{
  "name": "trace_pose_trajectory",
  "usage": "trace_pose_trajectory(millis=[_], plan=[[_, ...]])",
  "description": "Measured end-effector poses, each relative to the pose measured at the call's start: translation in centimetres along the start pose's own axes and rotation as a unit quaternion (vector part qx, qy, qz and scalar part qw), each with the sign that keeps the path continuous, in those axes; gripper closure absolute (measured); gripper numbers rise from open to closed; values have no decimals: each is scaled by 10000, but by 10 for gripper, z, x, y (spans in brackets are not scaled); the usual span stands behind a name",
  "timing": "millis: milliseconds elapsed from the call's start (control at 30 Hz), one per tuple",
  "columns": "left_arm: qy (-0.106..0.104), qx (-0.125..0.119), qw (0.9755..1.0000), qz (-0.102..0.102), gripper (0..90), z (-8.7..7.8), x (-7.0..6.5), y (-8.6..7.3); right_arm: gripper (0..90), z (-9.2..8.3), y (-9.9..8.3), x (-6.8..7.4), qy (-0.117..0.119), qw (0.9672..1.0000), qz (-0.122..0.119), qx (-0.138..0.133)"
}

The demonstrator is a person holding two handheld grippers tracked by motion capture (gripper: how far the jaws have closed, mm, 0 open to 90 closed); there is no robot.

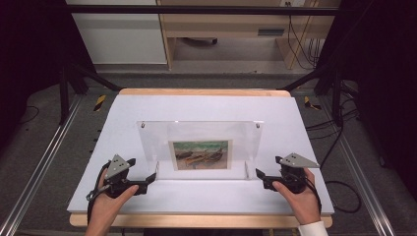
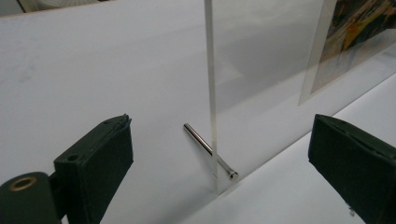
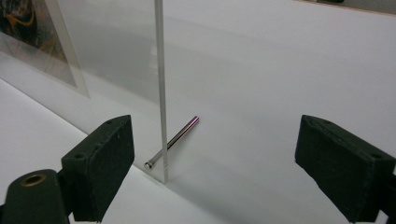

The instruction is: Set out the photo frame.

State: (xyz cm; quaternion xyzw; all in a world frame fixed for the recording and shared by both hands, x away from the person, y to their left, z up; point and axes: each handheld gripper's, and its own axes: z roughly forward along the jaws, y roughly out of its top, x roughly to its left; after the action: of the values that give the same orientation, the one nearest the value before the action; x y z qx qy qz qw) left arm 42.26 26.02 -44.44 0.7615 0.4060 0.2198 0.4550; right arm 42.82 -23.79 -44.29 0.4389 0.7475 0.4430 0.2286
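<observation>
A clear acrylic picture frame [image 1: 199, 143] stands upright near the middle of the white counter [image 1: 206, 105], and everything else is placed from it. Inside the frame, low and centred, sits a printed picture [image 1: 201, 155] of boats on a shore in greens and browns. Two small metal fasteners show at the frame's upper corners.

The left hand-held gripper [image 1: 150, 179] rests on the counter just off the frame's lower left corner, held by the person's left hand [image 1: 112, 195], its jaws spread wide apart and empty. In the left gripper view, the frame's near vertical edge [image 2: 211, 93] rises between the two black jaws, touching neither, and a slim metal pin [image 2: 209, 150] passes through the frame's bottom corner and slants back to the counter behind the pane.

The right hand-held gripper [image 1: 260, 176] sits just off the frame's lower right corner, held by the right hand [image 1: 298, 194], whose white cuff shows at the wrist. Its jaws also stand wide apart and hold nothing. In the right gripper view, the frame's edge [image 3: 161, 88] stands between the jaws, nearer the left one, and a matching pin [image 3: 173, 141] runs through the bottom corner, its far tip tinted pink.
</observation>
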Motion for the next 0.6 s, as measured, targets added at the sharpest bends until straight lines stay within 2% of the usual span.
trace_pose_trajectory(millis=[367, 600], plan=[[114, -47, 9999, -117, 67, -10, 16, -4, 113, -6, -2, -11, -148, 9998, 130, -57], [278, -56, 9994, -186, 66, -14, 24, -6, 111, -9, -4, -16, -206, 9996, 202, -64]])
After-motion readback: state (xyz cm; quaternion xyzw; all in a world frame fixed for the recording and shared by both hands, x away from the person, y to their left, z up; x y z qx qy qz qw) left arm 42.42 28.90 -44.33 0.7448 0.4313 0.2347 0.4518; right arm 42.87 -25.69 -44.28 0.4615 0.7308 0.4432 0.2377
